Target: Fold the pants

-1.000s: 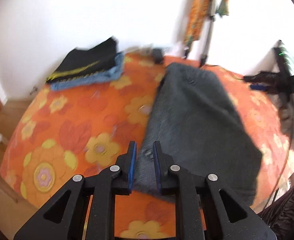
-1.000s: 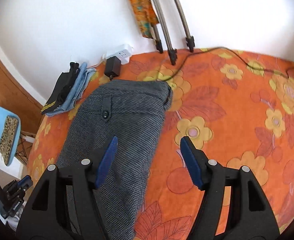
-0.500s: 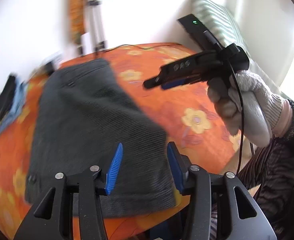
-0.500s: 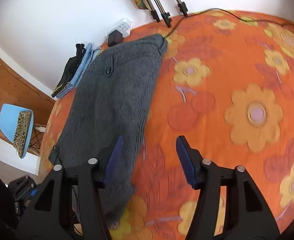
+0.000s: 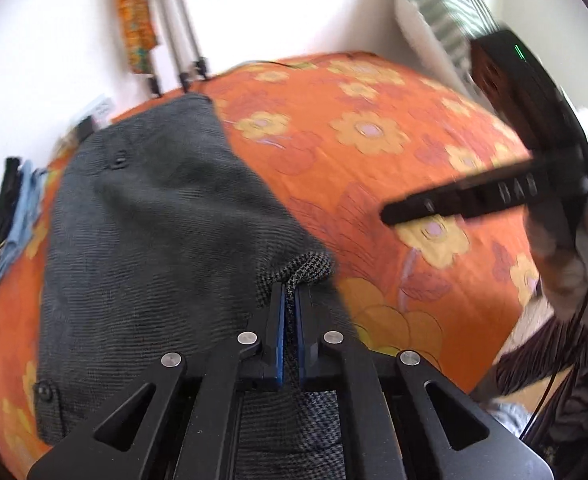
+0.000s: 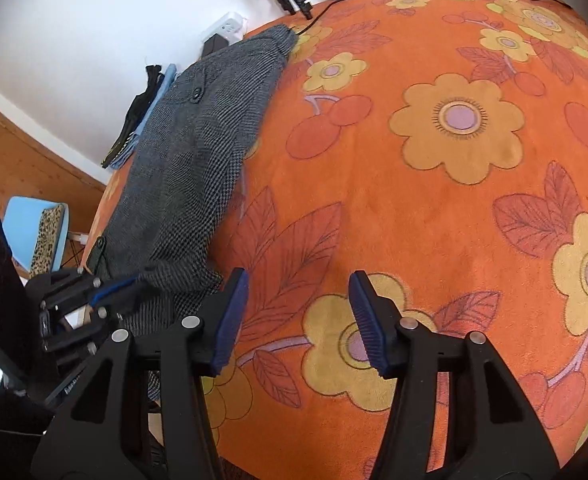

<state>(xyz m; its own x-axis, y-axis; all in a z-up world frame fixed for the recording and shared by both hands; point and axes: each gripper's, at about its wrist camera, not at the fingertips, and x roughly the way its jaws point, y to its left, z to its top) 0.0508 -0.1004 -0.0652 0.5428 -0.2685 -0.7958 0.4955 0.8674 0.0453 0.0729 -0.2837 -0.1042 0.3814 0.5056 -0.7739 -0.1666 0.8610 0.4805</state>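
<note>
The grey pants (image 5: pixel 154 216) lie on the orange flowered blanket (image 5: pixel 374 152), stretched from the near edge up toward the wall. The left gripper (image 5: pixel 290 300) has just snapped shut, and now it pinches the near corner of the pants between its blue pads. Half a second ago its jaws were apart above the cloth and nothing was caught in them. A little bump of cloth sticks up just past the tips.

The right gripper (image 6: pixel 298 312) is open. Its jaws have closed a little, but there is nothing between them, only the blanket below. It sits just beside the right edge of the pants, not touching them. A second ago its left pad was over the pants; now both pads are over the flowers.

In the left view, the right gripper is a blurry black bar held by a hand in a grey glove (image 5: pixel 574 272).
</note>
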